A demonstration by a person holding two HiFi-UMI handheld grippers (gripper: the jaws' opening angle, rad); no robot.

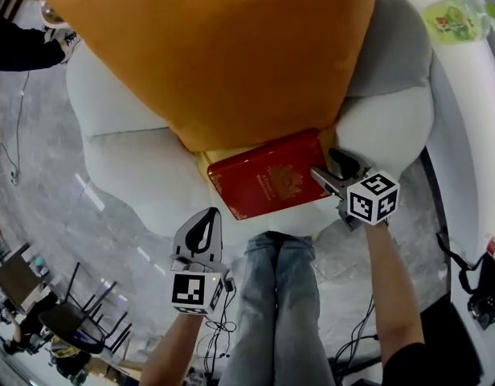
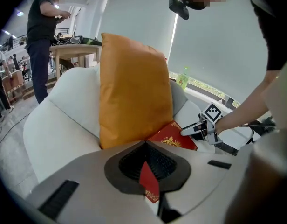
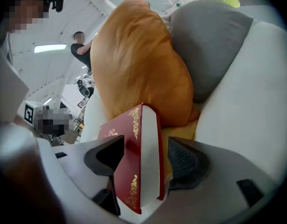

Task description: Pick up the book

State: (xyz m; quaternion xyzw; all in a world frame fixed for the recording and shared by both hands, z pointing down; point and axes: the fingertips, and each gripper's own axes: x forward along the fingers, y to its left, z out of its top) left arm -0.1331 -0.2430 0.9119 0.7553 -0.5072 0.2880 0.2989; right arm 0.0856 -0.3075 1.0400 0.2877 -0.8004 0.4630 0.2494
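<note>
A red book (image 1: 267,185) with gold ornament lies flat on the white sofa seat (image 1: 127,167), its far edge tucked under an orange pillow (image 1: 215,55). My right gripper (image 1: 328,166) is at the book's right edge. In the right gripper view the book (image 3: 134,139) stands between the open jaws of that gripper (image 3: 146,141), with a gap on the right side. My left gripper (image 1: 207,215) hovers just off the book's near left corner, jaws together and holding nothing. In the left gripper view, the book (image 2: 174,136) shows beyond the left gripper (image 2: 146,143).
A grey cushion (image 1: 392,47) sits behind the orange pillow at the right. A green-labelled bottle (image 1: 456,16) stands on the ledge beyond. The person's legs (image 1: 276,312) are in front of the sofa. Another person (image 2: 41,41) stands by a table at far left.
</note>
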